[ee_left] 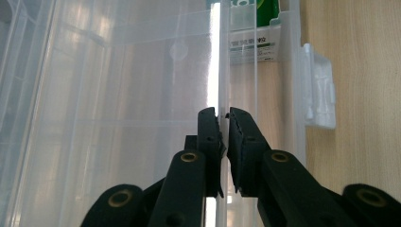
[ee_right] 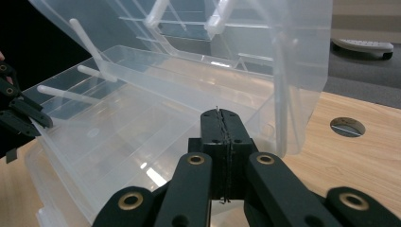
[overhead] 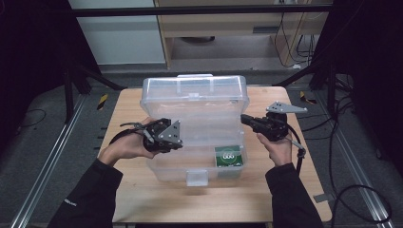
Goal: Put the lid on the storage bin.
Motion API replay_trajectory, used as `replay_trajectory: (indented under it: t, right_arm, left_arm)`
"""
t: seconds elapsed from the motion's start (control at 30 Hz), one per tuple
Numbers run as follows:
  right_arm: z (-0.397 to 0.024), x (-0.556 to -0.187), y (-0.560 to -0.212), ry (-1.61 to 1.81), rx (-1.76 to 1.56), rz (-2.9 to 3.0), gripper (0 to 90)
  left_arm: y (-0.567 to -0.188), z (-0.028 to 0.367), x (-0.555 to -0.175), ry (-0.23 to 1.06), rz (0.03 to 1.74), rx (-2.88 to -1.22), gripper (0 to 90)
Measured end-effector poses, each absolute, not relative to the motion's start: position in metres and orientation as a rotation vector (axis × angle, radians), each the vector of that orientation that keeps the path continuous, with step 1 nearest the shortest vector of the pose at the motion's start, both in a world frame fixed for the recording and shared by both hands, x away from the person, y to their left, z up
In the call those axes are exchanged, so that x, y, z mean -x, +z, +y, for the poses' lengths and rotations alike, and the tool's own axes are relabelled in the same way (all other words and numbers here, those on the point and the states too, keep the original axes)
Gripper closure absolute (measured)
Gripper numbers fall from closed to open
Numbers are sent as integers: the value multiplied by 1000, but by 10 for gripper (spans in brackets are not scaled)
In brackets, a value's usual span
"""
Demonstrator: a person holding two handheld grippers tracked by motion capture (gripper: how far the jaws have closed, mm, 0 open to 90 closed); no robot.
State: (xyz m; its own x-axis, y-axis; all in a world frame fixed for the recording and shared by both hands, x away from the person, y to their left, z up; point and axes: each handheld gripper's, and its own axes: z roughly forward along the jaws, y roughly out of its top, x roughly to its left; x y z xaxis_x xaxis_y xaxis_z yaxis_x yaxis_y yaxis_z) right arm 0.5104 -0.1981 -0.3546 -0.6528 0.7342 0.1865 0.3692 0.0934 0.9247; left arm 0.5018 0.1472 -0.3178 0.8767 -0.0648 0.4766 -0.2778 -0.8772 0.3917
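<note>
- The clear box [overhead: 195, 128] sits mid-surface [overhead: 285, 190], its lid [overhead: 195, 92] raised at the far side and its latch [overhead: 196, 177] on the near wall.
- The left tongs [overhead: 177, 138] clamp the box's left wall; the left gripper view shows the thin clear wall [ee_left: 222, 71] pinched between nearly closed jaws, the pads pressing on it.
- The right tongs [overhead: 244, 118] are fully closed with nothing between them, their tip at the box's right side, near the lid's edge; the right gripper view shows the tongs [ee_right: 221, 113] just short of the lid's [ee_right: 265, 56] clear plastic. Whether they touch it I cannot tell.
- A green packet [overhead: 228, 156] lies in the box's near right corner.
- The step looks like moving the lid while the box is held steady.
- Keep the left grip firm but low on the wall, so the thin plastic does not bow or slip out.
- Push with the closed right tip against the lid's rim, not its flat panel, which would flex.
- Move the lid slowly around its far hinge; a quick shove could slide the whole box across the surface.
- Keep the right tip clear of the green packet and the tray ribs [ee_right: 71, 94] inside.
</note>
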Motion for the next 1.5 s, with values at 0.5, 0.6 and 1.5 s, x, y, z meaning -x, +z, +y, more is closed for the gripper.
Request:
replay_trajectory:
  t: [0.5, 0.6, 1.5]
  right_arm:
    - [-198, -508, -356, 1549, -1075, 2094, 895]
    - [-198, -508, -356, 1548, -1077, 2093, 891]
    - [-199, -504, -356, 1511, -1076, 2144, 900]
  left_arm:
    - [-327, 153, -502, 601, -208, -2474, 611]
    - [-330, 154, -504, 581, -195, -2425, 555]
    - [-350, 176, -494, 581, 128, -2101, 442]
